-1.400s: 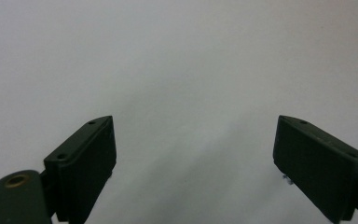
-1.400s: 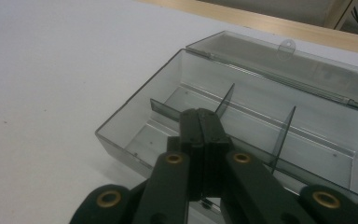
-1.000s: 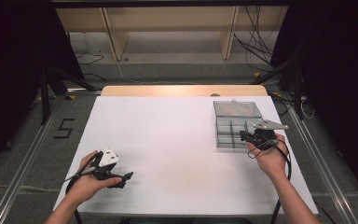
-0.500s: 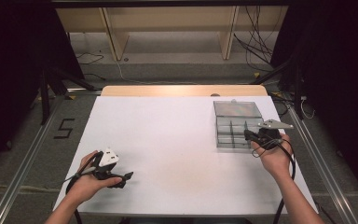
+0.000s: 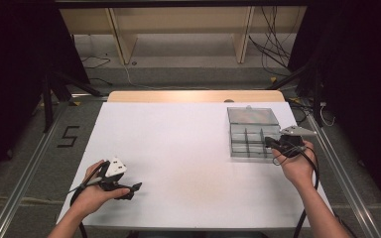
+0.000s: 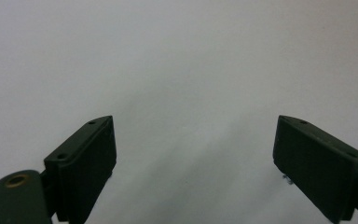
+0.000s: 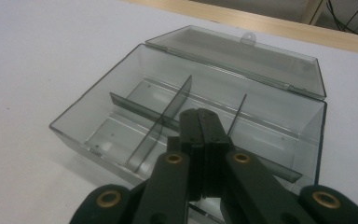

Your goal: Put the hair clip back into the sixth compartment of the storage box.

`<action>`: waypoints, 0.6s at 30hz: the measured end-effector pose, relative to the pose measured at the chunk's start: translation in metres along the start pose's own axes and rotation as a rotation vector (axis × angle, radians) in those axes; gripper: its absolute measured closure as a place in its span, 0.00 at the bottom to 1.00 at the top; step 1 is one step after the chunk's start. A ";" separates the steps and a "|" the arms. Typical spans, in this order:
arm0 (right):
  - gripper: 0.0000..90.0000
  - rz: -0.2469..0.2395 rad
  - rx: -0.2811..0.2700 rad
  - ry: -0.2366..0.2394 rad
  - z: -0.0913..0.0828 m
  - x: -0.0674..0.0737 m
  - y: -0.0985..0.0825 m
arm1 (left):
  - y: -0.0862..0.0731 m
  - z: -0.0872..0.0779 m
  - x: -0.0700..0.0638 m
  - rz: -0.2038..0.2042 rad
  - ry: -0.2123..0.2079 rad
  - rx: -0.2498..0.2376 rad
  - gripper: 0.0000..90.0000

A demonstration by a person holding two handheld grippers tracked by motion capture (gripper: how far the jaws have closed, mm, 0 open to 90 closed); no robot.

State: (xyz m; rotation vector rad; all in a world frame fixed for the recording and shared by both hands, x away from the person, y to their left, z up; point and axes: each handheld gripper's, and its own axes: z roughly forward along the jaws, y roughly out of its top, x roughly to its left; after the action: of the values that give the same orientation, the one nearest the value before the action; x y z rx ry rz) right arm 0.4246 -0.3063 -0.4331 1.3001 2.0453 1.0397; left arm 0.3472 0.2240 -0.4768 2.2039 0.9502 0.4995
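Two hand-held grippers over a white table; open compartment box at right.

Right gripper (image 7: 200,140): jaws pressed together, nothing between them, poised over the near wall of the clear smoky-grey plastic compartment box (image 7: 121,100). Its dividers form several cells, all bare inside; the hinged lid (image 7: 242,58) lies flat at 12 o'clock. Left gripper (image 6: 193,161): jaws spread wide, grasping nothing, above the white tabletop (image 5: 178,144) at 7 o'clock. A "5" marking (image 5: 68,136) sits on the floor at 9 o'clock.
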 end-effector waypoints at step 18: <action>1.00 0.020 0.029 -0.036 -0.001 -0.012 -0.002 | 0.000 0.000 0.000 -0.004 0.002 0.000 0.14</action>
State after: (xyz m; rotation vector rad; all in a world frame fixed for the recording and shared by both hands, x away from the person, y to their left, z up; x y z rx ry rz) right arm 0.4282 -0.3183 -0.4338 1.3469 2.0314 0.9915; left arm 0.3474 0.2238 -0.4773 2.2018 0.9553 0.4997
